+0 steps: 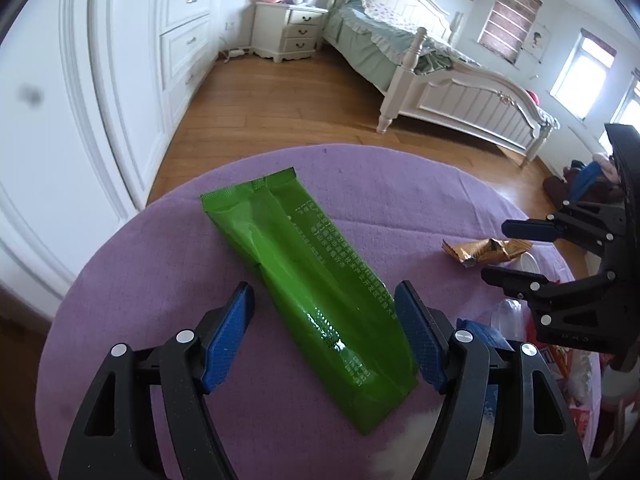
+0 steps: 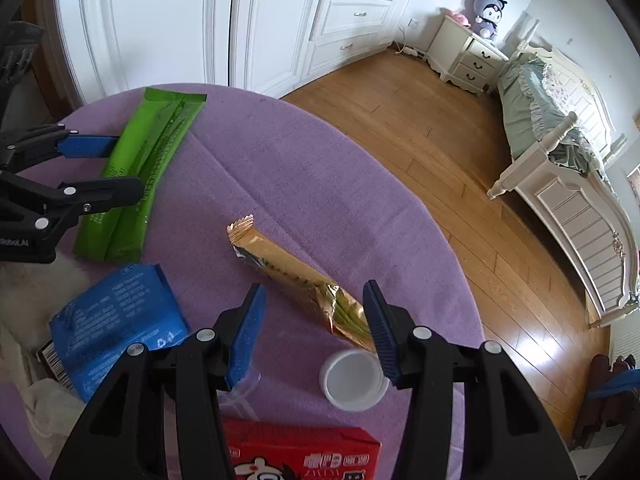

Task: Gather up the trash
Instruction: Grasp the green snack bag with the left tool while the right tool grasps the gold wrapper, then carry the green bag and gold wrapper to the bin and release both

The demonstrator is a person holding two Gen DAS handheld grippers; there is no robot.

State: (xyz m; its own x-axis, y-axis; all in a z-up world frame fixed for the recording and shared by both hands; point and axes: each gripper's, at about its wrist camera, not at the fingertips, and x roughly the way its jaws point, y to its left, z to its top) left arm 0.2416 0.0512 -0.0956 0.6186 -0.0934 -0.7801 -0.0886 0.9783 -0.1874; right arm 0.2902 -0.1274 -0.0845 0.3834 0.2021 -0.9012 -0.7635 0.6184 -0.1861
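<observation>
Green foil is filling the middle of the left wrist view: a long green wrapper (image 1: 308,280) is lying flat on the purple tablecloth (image 1: 140,280), running from about eleven o'clock down to five o'clock, and the left gripper (image 1: 324,316) is straddling its lower half with jaws spread, the blue pads (image 1: 228,340) standing clear of both edges and pinching nothing. At three o'clock the right gripper (image 1: 496,252) is reaching in beside a crumpled gold wrapper (image 1: 486,250). A flat, slick wrapper like this is likely to slide or buckle out sideways if the pads are closing above the cloth rather than scraping under its edges. In the right wrist view, the right gripper (image 2: 314,324) is hanging with jaws parted around the torn near end of the gold wrapper (image 2: 296,280), which is stretching up toward eleven o'clock; whether the right-hand pad is already touching the foil I cannot tell. A white cap (image 2: 354,380) is sitting just beside that pad at five o'clock and risks being knocked away. A blue packet (image 2: 116,320) at nine o'clock and a red box (image 2: 304,454) at six o'clock are waiting, and both could be nudged off.
</observation>
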